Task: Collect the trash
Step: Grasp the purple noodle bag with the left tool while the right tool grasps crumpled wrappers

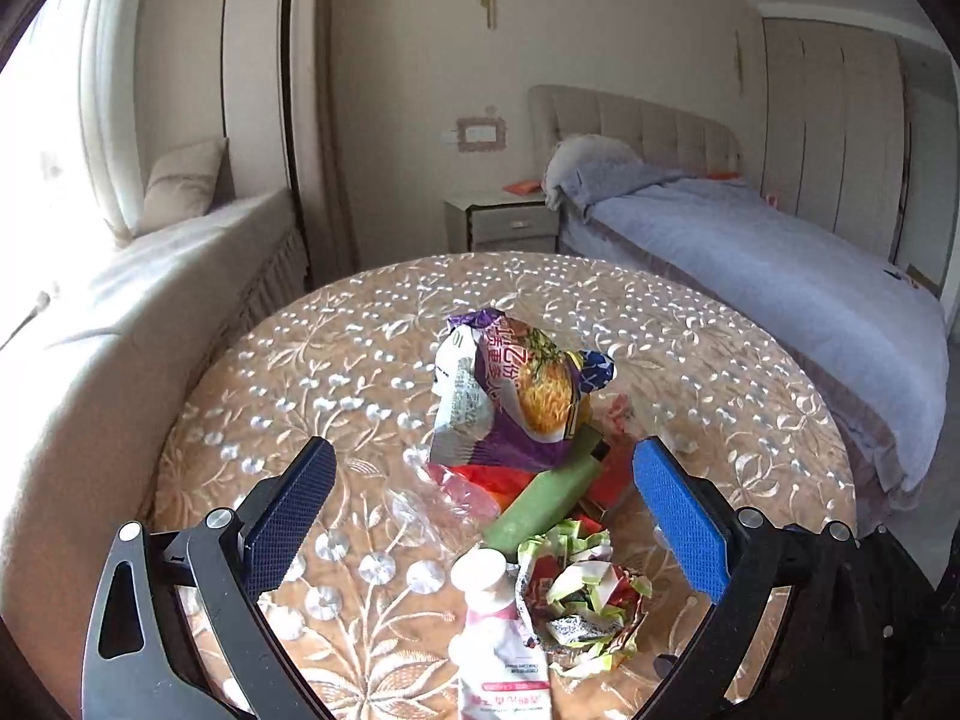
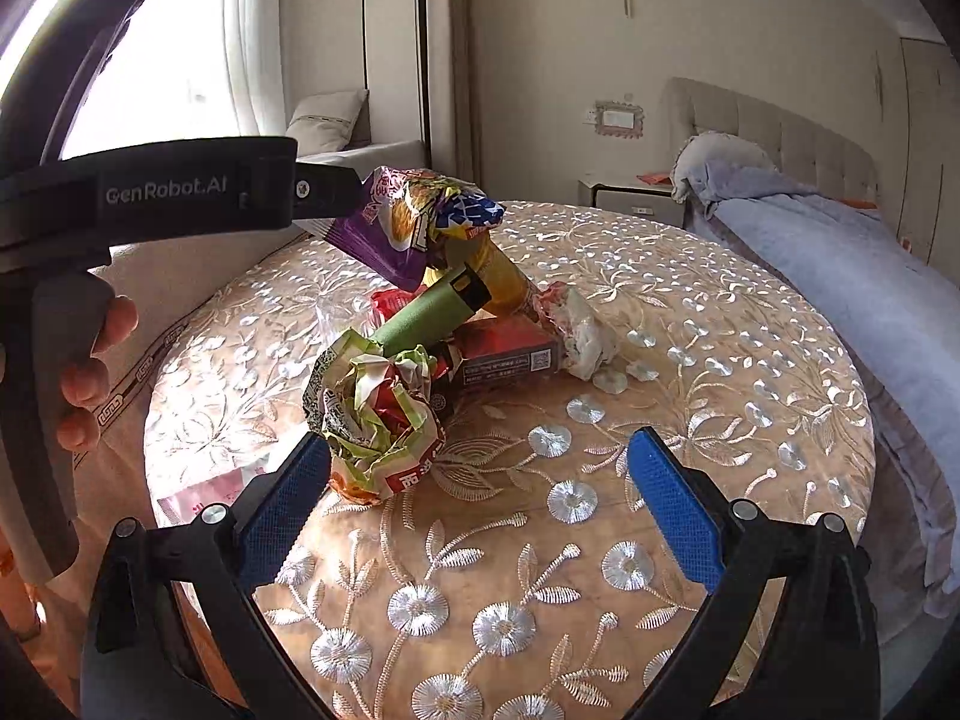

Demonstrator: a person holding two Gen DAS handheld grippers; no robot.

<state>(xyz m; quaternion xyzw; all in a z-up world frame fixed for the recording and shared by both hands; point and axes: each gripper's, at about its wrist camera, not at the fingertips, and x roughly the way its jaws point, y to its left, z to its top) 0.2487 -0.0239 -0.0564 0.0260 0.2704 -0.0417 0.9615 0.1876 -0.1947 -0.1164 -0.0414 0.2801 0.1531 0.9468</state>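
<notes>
- My left gripper point(image 1: 483, 516) hangs over the round tabletop point(image 1: 720, 372) with its jaws spread wide, nothing between the blue pads.
- In the left wrist view, the trash pile sits at frame centre: a purple noodle packet point(image 1: 510, 396) stands highest, a green tube point(image 1: 549, 501) slants below it, and a crumpled green-and-red wrapper point(image 1: 585, 600) lies at lower centre.
- A white pouch with a pink cap point(image 1: 492, 618) lies at bottom centre, just beside the crumpled wrapper.
- My right gripper point(image 2: 480, 501) also has its jaws wide and empty, low in its own view.
- There, the crumpled wrapper point(image 2: 375, 414) touches the left blue pad, left of centre.
- A red box point(image 2: 510, 354) lies behind it, under the green tube point(image 2: 429, 312).
- At upper left of the right wrist view I see the other gripper's black body, with a person's fingers point(image 2: 96, 360) wrapped around the handle at the left edge.
- A bed point(image 1: 780, 258) with a blue-grey cover fills the right side.
</notes>
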